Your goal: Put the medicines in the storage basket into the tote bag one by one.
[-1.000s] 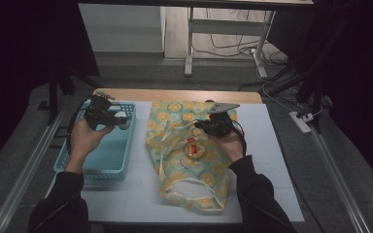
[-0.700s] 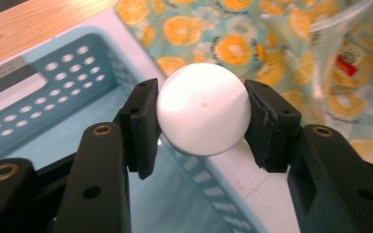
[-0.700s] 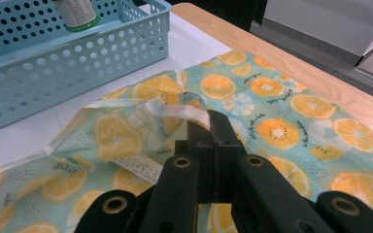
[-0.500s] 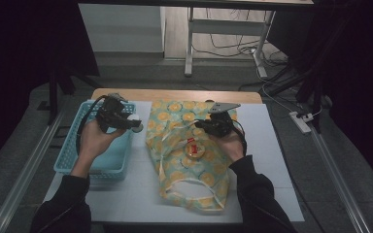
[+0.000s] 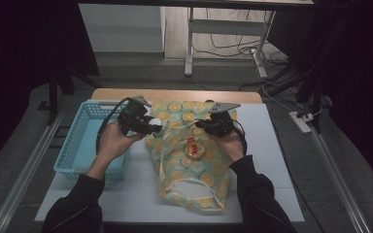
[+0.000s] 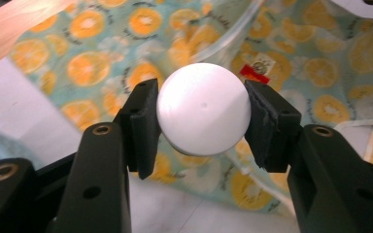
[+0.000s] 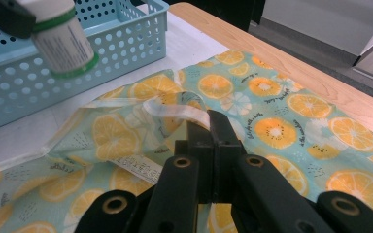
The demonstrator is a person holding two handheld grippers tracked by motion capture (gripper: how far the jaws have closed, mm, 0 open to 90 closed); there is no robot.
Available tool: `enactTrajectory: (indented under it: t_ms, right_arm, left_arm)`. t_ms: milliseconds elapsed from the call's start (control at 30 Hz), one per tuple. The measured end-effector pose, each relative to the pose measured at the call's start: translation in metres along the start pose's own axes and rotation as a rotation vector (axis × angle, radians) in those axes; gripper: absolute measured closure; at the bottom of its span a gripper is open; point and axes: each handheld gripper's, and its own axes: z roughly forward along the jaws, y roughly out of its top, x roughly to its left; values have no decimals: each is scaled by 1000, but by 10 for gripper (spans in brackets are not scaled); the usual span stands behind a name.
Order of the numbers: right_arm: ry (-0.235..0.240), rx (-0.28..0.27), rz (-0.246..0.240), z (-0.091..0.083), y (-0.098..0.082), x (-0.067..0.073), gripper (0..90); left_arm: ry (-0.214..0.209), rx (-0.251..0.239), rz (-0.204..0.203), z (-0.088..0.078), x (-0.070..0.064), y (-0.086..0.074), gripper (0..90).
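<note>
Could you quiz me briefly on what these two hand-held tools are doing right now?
1. True or false: the left tool holds a white bottle.
2. What does the right tool pinch? A) basket rim B) the handle of the orange-print bag C) nothing
3. Which container stands at the person's left?

Key: 1 true. 2 B. 3 the blue basket.

I see a light blue perforated basket (image 5: 77,145) at the table's left. The white mat (image 5: 272,160) covers the wooden tabletop (image 5: 175,94), bare along the far edge. A power strip (image 5: 301,121) lies on the floor, far right.
</note>
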Motion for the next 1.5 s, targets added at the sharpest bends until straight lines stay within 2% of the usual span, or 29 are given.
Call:
enactTrajectory:
  t_ms: [400,867,1167,1500]
  right_arm:
    - [-2,-2,3,0,0,-1,894]
    - [-3,-7,5,-1,0,-1,894]
    - [-3,-7,5,-1,0,-1,894]
    - [-3,-5,0,-1,0,-1,894]
  left_arm:
    - [-71,11,68,29,-26,19,507]
    - [-111,31,122,63,-46,35,507]
    - [-99,44,132,87,-53,40,507]
    - [-71,66,147,112,-56,38,507]
